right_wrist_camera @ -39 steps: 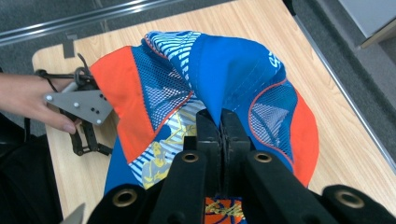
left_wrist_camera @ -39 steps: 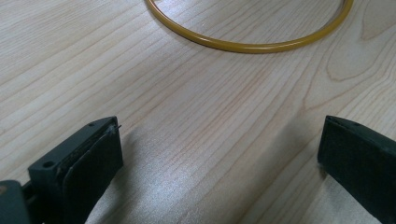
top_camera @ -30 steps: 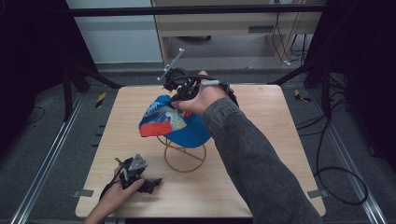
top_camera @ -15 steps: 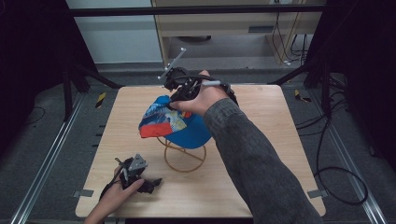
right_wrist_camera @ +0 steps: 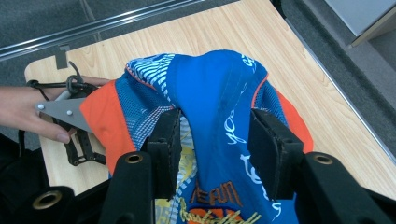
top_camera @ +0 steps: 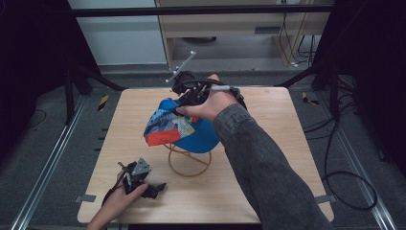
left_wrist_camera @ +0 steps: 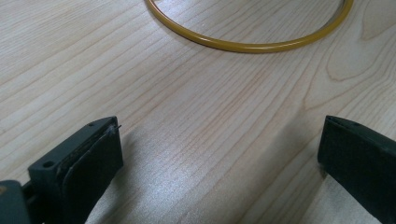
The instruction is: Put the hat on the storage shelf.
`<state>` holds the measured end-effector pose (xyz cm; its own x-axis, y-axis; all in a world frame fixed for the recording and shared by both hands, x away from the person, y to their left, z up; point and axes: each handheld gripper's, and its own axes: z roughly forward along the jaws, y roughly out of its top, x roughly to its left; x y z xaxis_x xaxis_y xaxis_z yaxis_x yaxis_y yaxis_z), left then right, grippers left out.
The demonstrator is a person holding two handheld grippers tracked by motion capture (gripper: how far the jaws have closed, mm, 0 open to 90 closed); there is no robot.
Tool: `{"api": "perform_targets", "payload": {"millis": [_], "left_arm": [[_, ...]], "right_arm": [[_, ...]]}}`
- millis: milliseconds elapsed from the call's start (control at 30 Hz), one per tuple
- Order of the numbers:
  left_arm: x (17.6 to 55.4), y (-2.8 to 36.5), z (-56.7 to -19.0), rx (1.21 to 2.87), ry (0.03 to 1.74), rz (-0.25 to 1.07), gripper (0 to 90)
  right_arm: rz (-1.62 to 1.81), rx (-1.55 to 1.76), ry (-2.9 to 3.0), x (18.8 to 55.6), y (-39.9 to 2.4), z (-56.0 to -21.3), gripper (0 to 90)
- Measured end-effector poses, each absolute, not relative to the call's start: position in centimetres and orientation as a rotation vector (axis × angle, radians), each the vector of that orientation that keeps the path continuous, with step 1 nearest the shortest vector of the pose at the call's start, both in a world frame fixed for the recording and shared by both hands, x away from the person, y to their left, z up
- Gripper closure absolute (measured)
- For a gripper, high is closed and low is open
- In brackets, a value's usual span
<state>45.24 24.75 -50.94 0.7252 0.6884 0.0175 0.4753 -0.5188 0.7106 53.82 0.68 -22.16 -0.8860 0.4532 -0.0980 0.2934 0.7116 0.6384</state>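
High view, left to right: the left gripper (top_camera: 154, 187) rests on the near-left tabletop (top_camera: 268, 143), jaws spread with nothing between them, just short of the yellow wire stand (top_camera: 188, 160). The blue and orange cap (top_camera: 179, 129) sits draped on that stand mid-tabletop. The right gripper (top_camera: 184, 106) has just been opening; its jaws stand apart with a fold of the cap's crown between them. If the fabric clings to a pad as the gripper withdraws, the cap could slide off or the light stand tip.

Pale wooden table (top_camera: 287, 143), grey floor (top_camera: 43, 129), metal floor rails (top_camera: 45, 167), beige cabinet (top_camera: 225, 24) behind, dim light
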Motion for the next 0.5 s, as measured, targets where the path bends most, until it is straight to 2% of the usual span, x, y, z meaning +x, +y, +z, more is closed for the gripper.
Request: {"api": "perform_targets", "payload": {"millis": [333, 500], "left_arm": [[45.24, 24.75, -50.93, 2.219, 0.876, 0.388, 0.0], [45.24, 24.75, -50.93, 2.219, 0.876, 0.388, 0.0]], "right_arm": [[0.929, 0.609, 2.675, 53.69, 0.06, -22.44, 52.9], [0.934, 0.621, 2.679, 53.49, -0.36, -22.46, 48.5]]}}
